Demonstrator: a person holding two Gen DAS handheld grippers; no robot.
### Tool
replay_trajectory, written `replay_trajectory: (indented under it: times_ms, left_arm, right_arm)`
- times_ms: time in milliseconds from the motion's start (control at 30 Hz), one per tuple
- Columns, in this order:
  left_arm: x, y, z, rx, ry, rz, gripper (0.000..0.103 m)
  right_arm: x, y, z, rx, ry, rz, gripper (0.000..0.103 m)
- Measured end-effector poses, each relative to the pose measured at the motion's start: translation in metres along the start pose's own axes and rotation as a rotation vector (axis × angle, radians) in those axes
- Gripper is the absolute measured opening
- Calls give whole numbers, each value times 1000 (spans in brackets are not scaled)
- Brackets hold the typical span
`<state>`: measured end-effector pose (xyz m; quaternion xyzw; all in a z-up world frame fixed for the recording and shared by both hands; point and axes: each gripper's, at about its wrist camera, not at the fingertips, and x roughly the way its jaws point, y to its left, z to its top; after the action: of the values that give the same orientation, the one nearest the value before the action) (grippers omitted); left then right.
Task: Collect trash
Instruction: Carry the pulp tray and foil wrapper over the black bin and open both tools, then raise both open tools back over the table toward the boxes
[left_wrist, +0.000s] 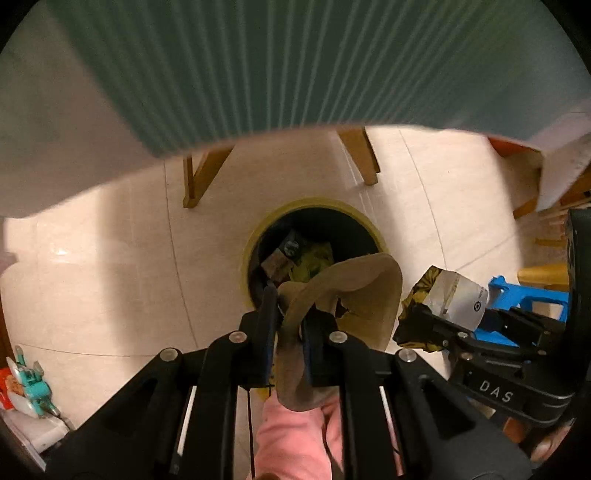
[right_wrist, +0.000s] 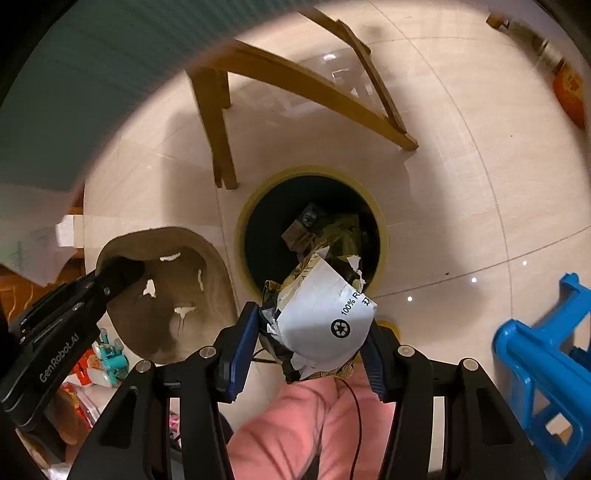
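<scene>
Left wrist view: the left gripper (left_wrist: 290, 325) is clenched on the rim of a brown paper bowl (left_wrist: 354, 295), which hangs tilted above the near edge of the round trash bin (left_wrist: 255, 236) standing on the tiled floor (left_wrist: 110, 258). The bin already holds crumpled wrappers. To the right, the right gripper (left_wrist: 424, 325) grasps a torn paper package (left_wrist: 450, 295), which hangs over the floor beside the bin, not over its mouth. A wooden chair leg (left_wrist: 360, 155) stands just behind the bin.

Right wrist view: the right gripper (right_wrist: 310, 332) is closed on the torn paper package (right_wrist: 325, 317), white with a recycling mark, whose far end reaches over the bin's (right_wrist: 382, 236) near rim. The paper bowl (right_wrist: 170, 291), pinched by the left gripper (right_wrist: 118, 273), sits left of the bin opening. A blue plastic stool (right_wrist: 535, 354) stands to the right.

Risks, as I judge them: let go now and either piece could catch the rim and fall to the floor, since both hang near the edge, not over the centre. The wide bowl may wedge across the opening. Loose torn scraps could flutter off the package.
</scene>
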<state>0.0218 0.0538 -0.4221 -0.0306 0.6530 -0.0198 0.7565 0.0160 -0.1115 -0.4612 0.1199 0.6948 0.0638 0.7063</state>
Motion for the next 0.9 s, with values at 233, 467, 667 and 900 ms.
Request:
replay_trajectory:
  times_ms: [233,467,667,900]
  left_arm:
    - [47,16,-6,-43,6,-5,70]
    - [54,27,-4,-89,2,8,70]
    - [34,36,-5,-103,-9,26,70]
    - [-3,40,-2,-115,-26,33,70]
  right_arm:
    - [41,-13,25,-6,5,-4,52]
    - [55,-6,36,-36,24,11,53]
    - [58,9,42,-40,42,44,71]
    - [29,32,41,-54,0,37,79]
